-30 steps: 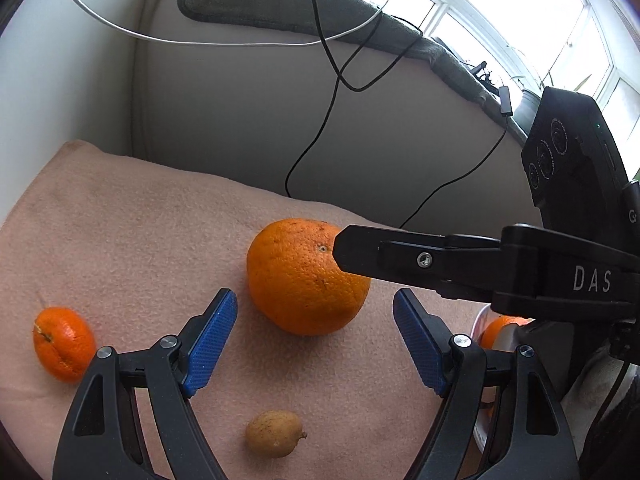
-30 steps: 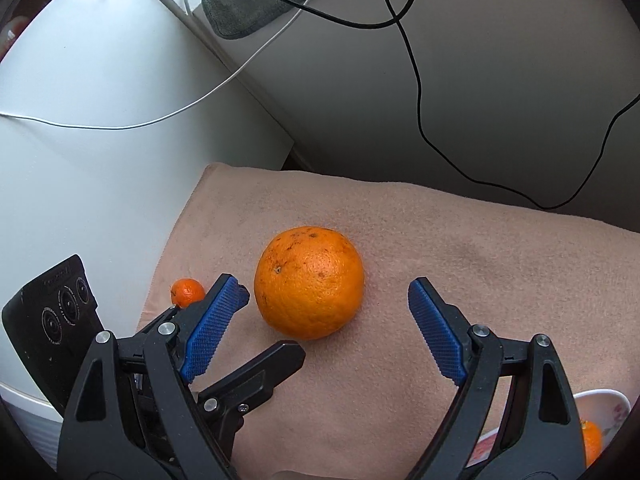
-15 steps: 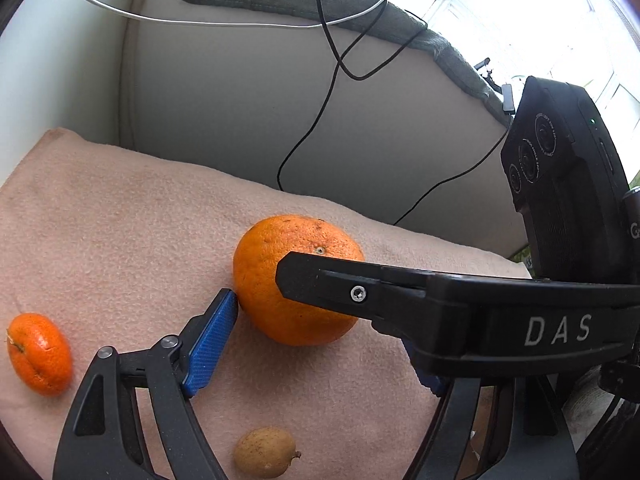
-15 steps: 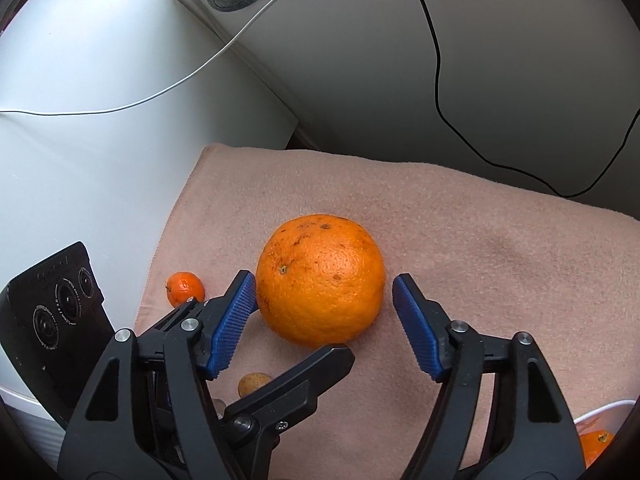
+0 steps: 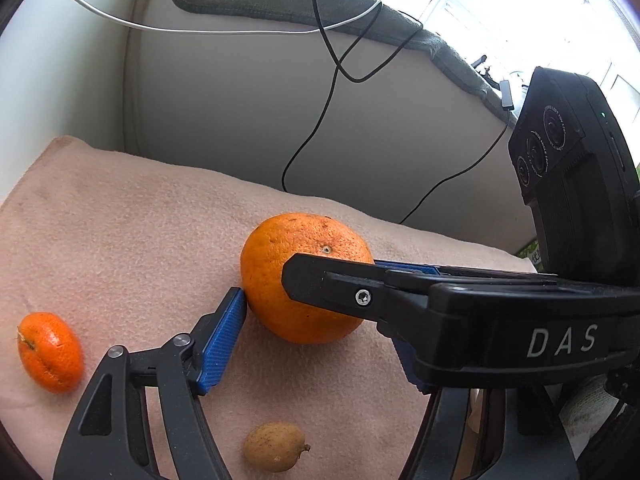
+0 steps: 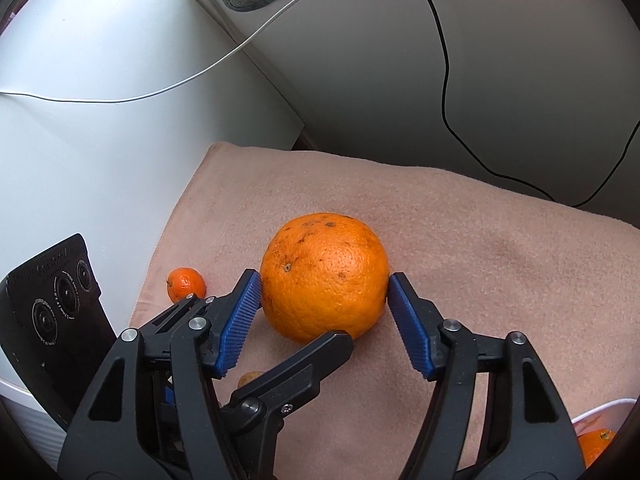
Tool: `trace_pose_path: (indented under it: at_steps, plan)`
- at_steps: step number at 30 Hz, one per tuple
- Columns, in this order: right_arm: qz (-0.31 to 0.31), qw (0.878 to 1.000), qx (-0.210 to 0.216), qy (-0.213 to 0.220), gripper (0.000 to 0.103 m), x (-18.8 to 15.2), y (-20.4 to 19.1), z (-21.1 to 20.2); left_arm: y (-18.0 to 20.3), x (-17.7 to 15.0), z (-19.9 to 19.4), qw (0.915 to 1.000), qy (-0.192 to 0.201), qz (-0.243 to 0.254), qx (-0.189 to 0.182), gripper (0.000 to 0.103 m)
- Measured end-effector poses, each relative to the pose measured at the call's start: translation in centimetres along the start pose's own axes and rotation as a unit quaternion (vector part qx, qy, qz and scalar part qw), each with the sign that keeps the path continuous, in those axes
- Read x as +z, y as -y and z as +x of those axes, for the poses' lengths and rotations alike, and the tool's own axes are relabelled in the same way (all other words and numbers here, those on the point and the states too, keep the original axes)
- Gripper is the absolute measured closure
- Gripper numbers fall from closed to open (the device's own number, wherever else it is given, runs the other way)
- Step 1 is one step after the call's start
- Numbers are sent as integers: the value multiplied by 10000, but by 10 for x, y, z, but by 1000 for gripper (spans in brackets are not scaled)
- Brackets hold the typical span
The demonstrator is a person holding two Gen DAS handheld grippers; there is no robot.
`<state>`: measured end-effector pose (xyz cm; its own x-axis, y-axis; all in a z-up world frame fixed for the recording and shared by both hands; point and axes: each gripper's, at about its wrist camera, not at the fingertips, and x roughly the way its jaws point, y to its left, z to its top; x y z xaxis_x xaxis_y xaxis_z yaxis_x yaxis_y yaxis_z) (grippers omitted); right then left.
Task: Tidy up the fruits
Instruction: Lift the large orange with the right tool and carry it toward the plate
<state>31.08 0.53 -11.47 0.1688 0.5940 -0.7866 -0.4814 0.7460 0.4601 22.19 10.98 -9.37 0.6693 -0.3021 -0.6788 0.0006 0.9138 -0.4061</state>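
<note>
A large orange point(image 5: 298, 276) point(image 6: 324, 276) lies on a pink blanket point(image 5: 120, 232). My right gripper point(image 6: 324, 320) has closed around it, and both blue pads point(image 6: 240, 320) touch its sides. My left gripper point(image 5: 316, 340) is open just in front of the orange, its left pad point(image 5: 222, 340) touching it and its right finger hidden behind the right gripper's arm point(image 5: 440, 308). A small mandarin point(image 5: 50, 352) point(image 6: 186, 282) and a small brown fruit point(image 5: 274, 446) point(image 6: 250, 378) lie nearby.
A white bowl point(image 6: 600, 420) holding an orange fruit point(image 6: 596, 446) stands at the lower right. A grey sofa back point(image 5: 240, 120) with black and white cables rises behind the blanket. A white wall point(image 6: 100, 160) stands to the left.
My right gripper moved forward and closed its pads onto the large orange. The left gripper moved up close to the orange, and the right gripper's arm now crosses in front of it.
</note>
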Motion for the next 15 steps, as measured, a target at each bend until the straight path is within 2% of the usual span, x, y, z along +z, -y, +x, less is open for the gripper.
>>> trace_pose_path:
  at_steps: [8,15]
  plan:
    - [-185,9997,-54,156,35,-10,-13,-17,7,-2,-12,9999,121,39,11,34]
    - [-269,9991,-10,322,35,-26,-22,-49,24,-8,-35,9994,302,169,-35,34]
